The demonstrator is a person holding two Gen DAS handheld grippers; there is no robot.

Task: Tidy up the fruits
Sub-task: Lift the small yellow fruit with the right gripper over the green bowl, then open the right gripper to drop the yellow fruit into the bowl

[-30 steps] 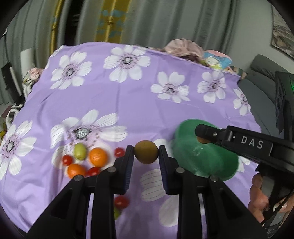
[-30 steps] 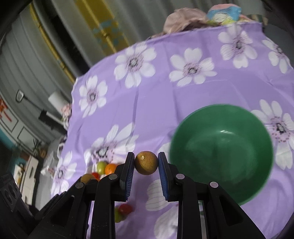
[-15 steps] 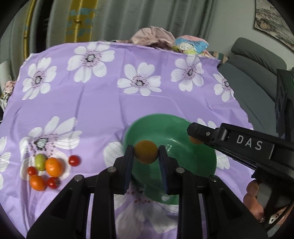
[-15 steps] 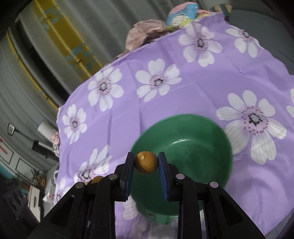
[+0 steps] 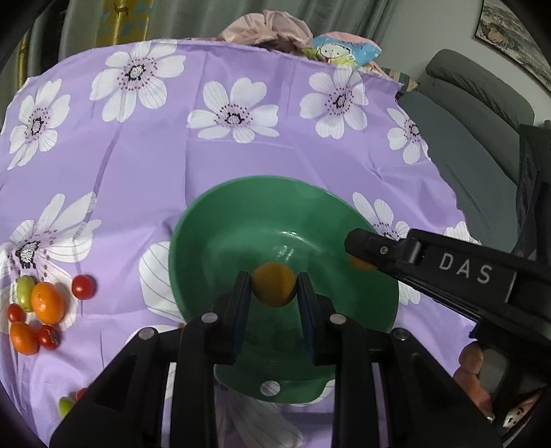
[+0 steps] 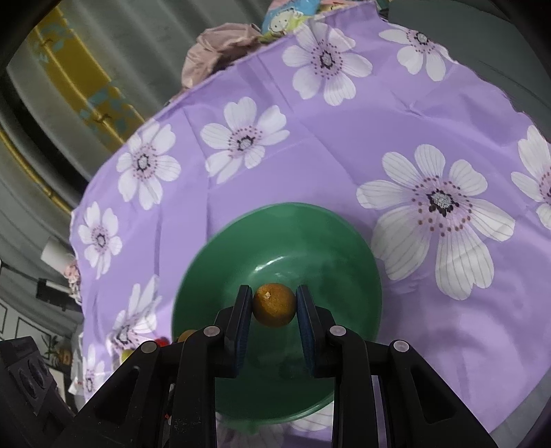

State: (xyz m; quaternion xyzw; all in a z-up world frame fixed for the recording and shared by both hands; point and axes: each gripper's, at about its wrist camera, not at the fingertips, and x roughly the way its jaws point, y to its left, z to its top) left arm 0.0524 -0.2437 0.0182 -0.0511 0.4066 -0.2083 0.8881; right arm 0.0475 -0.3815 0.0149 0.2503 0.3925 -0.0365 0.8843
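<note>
On the purple flowered cloth (image 5: 144,162) stood 1 green bowl (image 5: 213,241), and nothing could be seen resting on its glossy inner wall or floor. 2 grippers were held over it, each with its fingers clamped on a small round fruit. The left gripper (image 5: 274,288) pinched 1 brownish-orange fruit (image 5: 274,287) between its 2 pads, the fruit hanging above the bowl's hollow, near the middle in the left wrist view. The right gripper (image 6: 274,304) gripped 1 golden-brown fruit with a pale stem scar (image 6: 274,304), likewise poised over the inside of the bowl, nearer its front half in the right wrist view. In the left wrist view the right gripper reached in from the right edge as a black body lettered "DAS", and a sliver of its fruit showed under its tip above the bowl's right rim; a few fingers of the person's hand (image 5: 471,372) showed beneath it. Loose fruit lay on the cloth well to the left of the bowl: 1 cluster of 2 small oranges (image 5: 47,302), 1 green grape-like fruit (image 5: 25,288) and 3 cherry tomatoes (image 5: 83,286), the pieces touching or just beside one another. Near the lower left edge, beside the left gripper's frame, 1 more green fruit (image 5: 66,406) and 1 red one lay partly hidden. Behind the cloth's far edge sat 1 pinkish bundle of fabric (image 5: 268,29) and 1 cartoon-printed cushion (image 5: 344,50).
</note>
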